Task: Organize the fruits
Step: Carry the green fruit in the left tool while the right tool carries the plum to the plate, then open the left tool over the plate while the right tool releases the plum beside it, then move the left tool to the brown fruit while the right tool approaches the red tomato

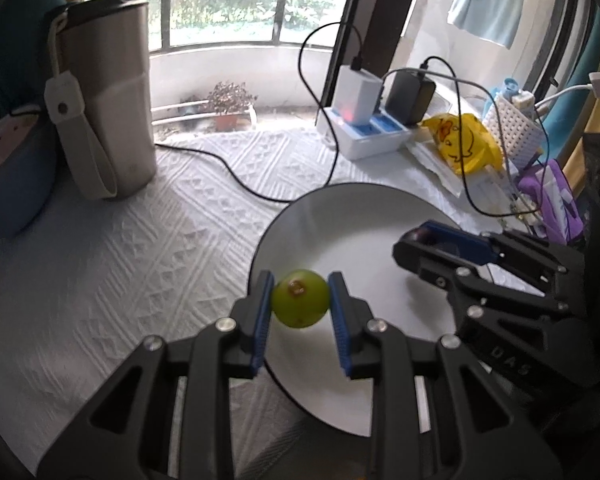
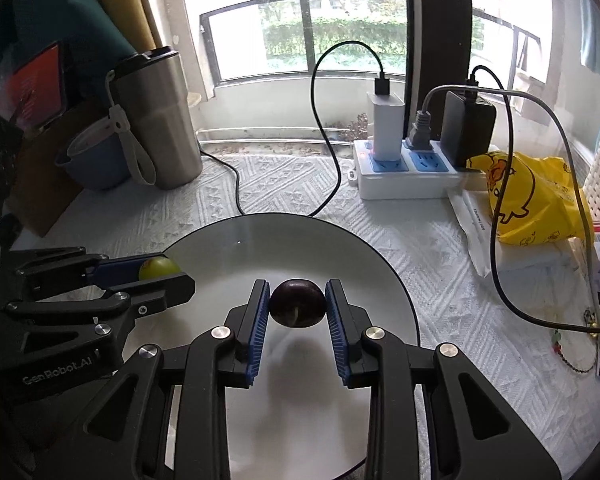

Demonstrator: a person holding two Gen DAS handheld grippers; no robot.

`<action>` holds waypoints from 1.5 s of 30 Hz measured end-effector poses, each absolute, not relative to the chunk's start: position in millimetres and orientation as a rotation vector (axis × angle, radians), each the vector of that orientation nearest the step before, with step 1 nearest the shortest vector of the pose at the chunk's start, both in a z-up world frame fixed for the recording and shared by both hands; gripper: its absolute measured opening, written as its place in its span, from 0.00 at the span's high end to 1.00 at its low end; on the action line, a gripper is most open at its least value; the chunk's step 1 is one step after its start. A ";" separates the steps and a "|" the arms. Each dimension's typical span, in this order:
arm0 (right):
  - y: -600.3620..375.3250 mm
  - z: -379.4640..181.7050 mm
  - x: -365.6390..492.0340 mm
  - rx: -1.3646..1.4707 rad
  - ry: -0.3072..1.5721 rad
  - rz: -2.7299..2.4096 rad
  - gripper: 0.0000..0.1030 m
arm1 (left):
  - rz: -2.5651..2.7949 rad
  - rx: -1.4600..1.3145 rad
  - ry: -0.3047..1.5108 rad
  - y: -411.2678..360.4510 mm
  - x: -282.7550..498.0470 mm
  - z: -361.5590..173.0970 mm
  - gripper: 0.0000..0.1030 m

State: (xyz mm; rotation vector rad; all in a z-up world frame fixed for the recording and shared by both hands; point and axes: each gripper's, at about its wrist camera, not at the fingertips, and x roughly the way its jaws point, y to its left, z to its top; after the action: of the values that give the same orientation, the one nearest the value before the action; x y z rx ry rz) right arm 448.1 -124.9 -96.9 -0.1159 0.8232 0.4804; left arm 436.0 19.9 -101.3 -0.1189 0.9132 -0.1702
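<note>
While both claws hang over the plate: each one carries a single fruit.
Left claw (image 1: 300,300): clenched on a green grape (image 1: 299,298), blue pads pressing its two sides, the fruit raised over the plate's left rim.
Right claw (image 2: 297,303): clenched on a dark grape (image 2: 297,302), held above the middle of the plate, its shadow on the white surface below.
Plate (image 2: 300,236): white with a dark rim, resting on the bench (image 1: 120,248), which is covered by a white textured cloth.
Claws to each other: side by side over the plate, near but not touching; the right wrist view shows the left claw (image 2: 168,276) at its left with the green grape (image 2: 159,267) between the tips.
Back left of bench: a steel tumbler (image 2: 160,120) with a strap, a blue cup (image 2: 94,160) just beside it.
Back right of bench: a white power strip (image 2: 404,176) with chargers and cables plugged in, a yellow bag (image 2: 536,200) near it.
</note>
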 end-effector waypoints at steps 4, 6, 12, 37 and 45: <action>-123.0 -95.5 448.5 -0.124 0.825 0.473 0.70 | -0.157 -0.121 0.914 20.6 435.9 -100.1 0.71; -122.5 -93.5 447.6 -0.129 0.825 0.472 0.70 | -0.150 -0.117 0.908 20.3 434.4 -97.8 0.70; -123.7 -83.6 440.0 -0.127 0.810 0.470 0.64 | -0.116 -0.089 0.855 19.4 424.1 -82.2 0.56; -127.4 -33.8 371.5 -0.146 0.718 0.487 0.63 | -0.105 -0.092 0.741 14.4 343.6 -26.2 0.55; -129.1 -24.4 348.6 -0.154 0.699 0.489 0.63 | -0.109 -0.084 0.718 9.9 314.9 -19.3 0.55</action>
State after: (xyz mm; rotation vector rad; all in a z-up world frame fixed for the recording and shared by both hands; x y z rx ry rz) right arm 348.6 -129.1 -24.4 -0.1537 0.6993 0.4889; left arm 314.9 9.9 -19.3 -0.0837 0.7183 -0.1091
